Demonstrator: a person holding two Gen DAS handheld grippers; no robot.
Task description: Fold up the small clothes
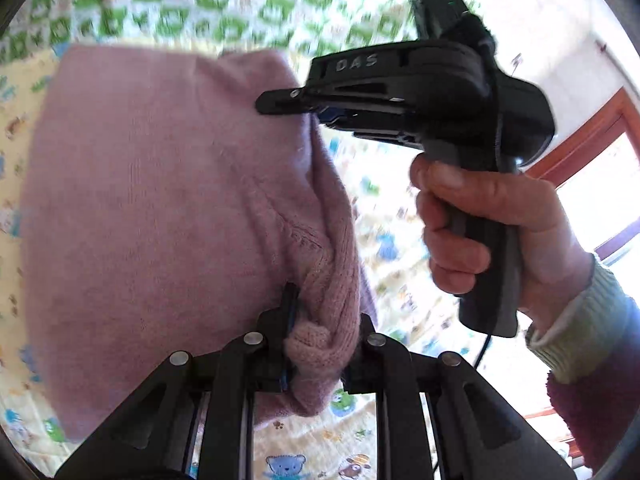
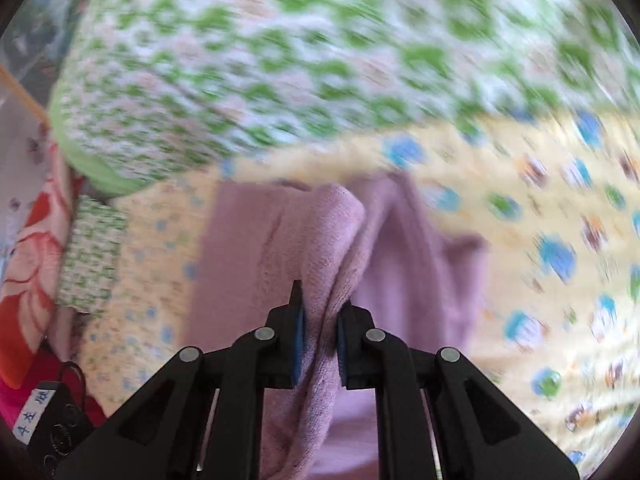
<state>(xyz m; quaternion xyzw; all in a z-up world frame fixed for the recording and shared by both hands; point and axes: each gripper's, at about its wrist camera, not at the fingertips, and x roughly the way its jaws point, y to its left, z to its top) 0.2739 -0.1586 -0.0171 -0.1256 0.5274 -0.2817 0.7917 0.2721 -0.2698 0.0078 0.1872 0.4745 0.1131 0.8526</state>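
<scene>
A small pink knitted garment [image 1: 152,184] hangs lifted above the bed, held by both grippers. My left gripper [image 1: 316,344] is shut on a bunched knitted edge of it at the bottom of the left wrist view. The right gripper [image 1: 316,114], held in a hand [image 1: 480,224], pinches the garment's upper edge in that same view. In the right wrist view my right gripper [image 2: 320,336] is shut on a fold of the pink garment [image 2: 320,240], whose rest drapes down onto the sheet.
A yellow sheet with cartoon animals [image 2: 540,240] covers the bed. A green-and-white patterned quilt [image 2: 280,60] lies bunched at the back. A small folded green-patterned cloth [image 2: 92,256] and red-pink fabric [image 2: 28,248] lie at the left. A window with a wooden frame [image 1: 592,136] is at the right.
</scene>
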